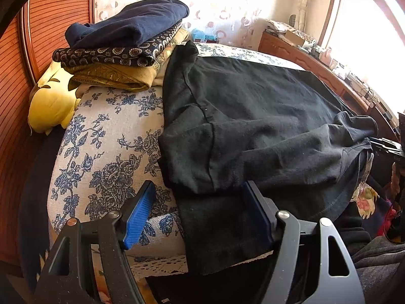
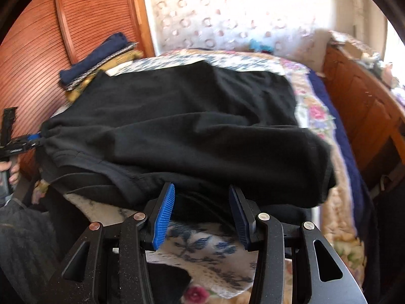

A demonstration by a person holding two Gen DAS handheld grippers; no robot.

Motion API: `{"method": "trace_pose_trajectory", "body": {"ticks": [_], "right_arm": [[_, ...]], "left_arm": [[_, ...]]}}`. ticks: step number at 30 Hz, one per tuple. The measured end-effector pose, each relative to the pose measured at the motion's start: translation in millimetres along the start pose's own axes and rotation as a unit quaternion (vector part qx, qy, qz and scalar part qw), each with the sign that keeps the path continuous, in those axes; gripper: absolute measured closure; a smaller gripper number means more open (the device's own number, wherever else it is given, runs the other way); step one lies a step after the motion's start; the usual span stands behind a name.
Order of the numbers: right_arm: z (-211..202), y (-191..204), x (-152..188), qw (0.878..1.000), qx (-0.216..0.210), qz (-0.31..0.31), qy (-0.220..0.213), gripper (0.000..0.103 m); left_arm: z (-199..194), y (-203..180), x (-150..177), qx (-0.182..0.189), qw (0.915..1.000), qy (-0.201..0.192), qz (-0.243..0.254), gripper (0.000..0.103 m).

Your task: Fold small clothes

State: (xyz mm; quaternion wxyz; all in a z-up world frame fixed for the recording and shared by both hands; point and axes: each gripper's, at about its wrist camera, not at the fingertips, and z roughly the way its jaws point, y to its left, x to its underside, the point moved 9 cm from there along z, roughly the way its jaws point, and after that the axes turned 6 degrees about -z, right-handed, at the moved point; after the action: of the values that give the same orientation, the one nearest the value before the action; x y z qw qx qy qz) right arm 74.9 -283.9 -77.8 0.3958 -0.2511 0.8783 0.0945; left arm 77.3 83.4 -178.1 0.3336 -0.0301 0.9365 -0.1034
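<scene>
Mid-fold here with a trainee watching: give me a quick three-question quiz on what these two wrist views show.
1. True or false: the black garment lies spread on the blue floral bedcover.
2. What sits on top of the folded stack beside the wooden headboard? A) a navy item B) a white towel C) a red sock
3. Fill in: in its own view the left gripper has its jaws apart, with the garment's near ____ between them.

Key: 1 true; 2 A; 3 edge. In its own view the right gripper also shows a clear gap between its blue pads.
</scene>
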Motion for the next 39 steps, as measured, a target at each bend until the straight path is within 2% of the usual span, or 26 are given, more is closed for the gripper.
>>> {"method": "trace_pose_trajectory", "body": {"ticks": [2,4,5,11,16,20,27,29,31,33,39], "right_arm": [[-2,6,5,1.000,-0.013,-0.003,0.006,0.059],[-5,5,12,1.000,-0.024,0.000,0.012,0.091],[-7,4,16,1.000,-0.023,0.000,0.016,0.098],[-34,6,40,0.999,-0.020,-0.018,0.023,0.103],[-50,1,41,1.000,-0.005,-0.019,0.022,0.103],[-62,1,25,1.000,0.003,-0.008,-0.007,0.100],[-46,23,-4,0.999,0.010,-0.020,-0.033,0.097],[-39,29,-9,0.999,0.009,-0.024,-0.036,0.095],[-31,36,-12,0.999,0.005,-0.028,-0.037,0.082],[-22,44,-15,0.999,0.000,-0.032,-0.038,0.076],[15,82,-20,0.997,-0.032,-0.070,-0.022,0.069]], "left_arm": [[0,0,0,0.000,1.0000,0.000,0.001,0.031],[0,0,0,0.000,1.0000,0.000,0.001,0.031],[0,0,0,0.000,1.0000,0.000,0.001,0.031],[-1,1,2,-0.003,1.0000,0.002,0.001,0.031],[-3,0,4,-0.004,1.0000,0.000,0.001,0.033],[-4,1,4,-0.001,1.0000,-0.002,-0.009,0.039],[-3,0,2,0.004,0.9998,-0.005,-0.018,0.039],[-3,-2,2,0.006,0.9998,-0.007,-0.019,0.039],[-2,-2,1,0.004,0.9998,-0.009,-0.018,0.039],[-1,-3,0,0.003,0.9998,-0.009,-0.015,0.039],[0,-4,0,0.003,0.9998,-0.010,-0.014,0.039]]}}
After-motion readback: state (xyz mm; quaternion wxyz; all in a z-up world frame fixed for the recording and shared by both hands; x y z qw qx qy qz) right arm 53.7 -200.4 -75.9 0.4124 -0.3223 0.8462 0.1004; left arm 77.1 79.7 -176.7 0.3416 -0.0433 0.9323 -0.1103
